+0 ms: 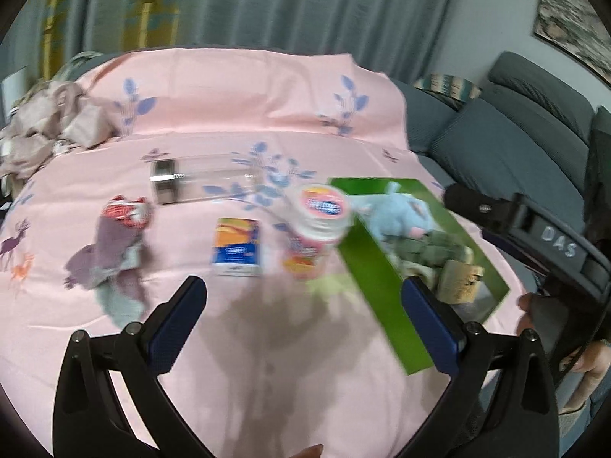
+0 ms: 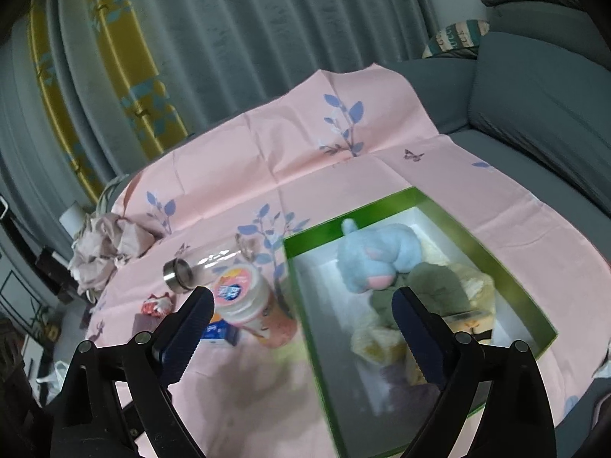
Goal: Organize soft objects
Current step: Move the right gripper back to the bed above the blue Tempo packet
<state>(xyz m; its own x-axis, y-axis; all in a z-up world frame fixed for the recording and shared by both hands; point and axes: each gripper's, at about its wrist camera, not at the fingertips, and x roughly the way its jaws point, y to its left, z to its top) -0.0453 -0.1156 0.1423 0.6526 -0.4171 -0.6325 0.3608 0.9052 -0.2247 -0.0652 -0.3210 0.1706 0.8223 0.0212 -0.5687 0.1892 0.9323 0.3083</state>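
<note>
A green box (image 1: 382, 282) (image 2: 343, 225) stands on the pink cloth at the right. It holds a blue plush toy (image 1: 401, 213) (image 2: 374, 255), an olive cloth (image 1: 431, 252) (image 2: 431, 286) and a cream fluffy piece (image 2: 378, 339). A purple-grey soft cloth (image 1: 114, 252) lies at the left, with a red-and-white item (image 1: 128, 210) (image 2: 156, 305) at its far end. My left gripper (image 1: 304, 286) is open over bare pink cloth, nothing between its fingers. My right gripper (image 2: 302, 294) is open above the box's left wall and holds nothing.
A pink-lidded plastic jar (image 1: 322, 221) (image 2: 248, 297), a blue-orange packet (image 1: 236, 252) (image 2: 221, 334) and a clear bottle with a metal cap (image 1: 202, 179) (image 2: 191, 271) lie mid-cloth. Crumpled beige fabric (image 1: 46, 126) (image 2: 103, 252) sits far left. A grey sofa (image 1: 515, 145) (image 2: 534, 95) is on the right.
</note>
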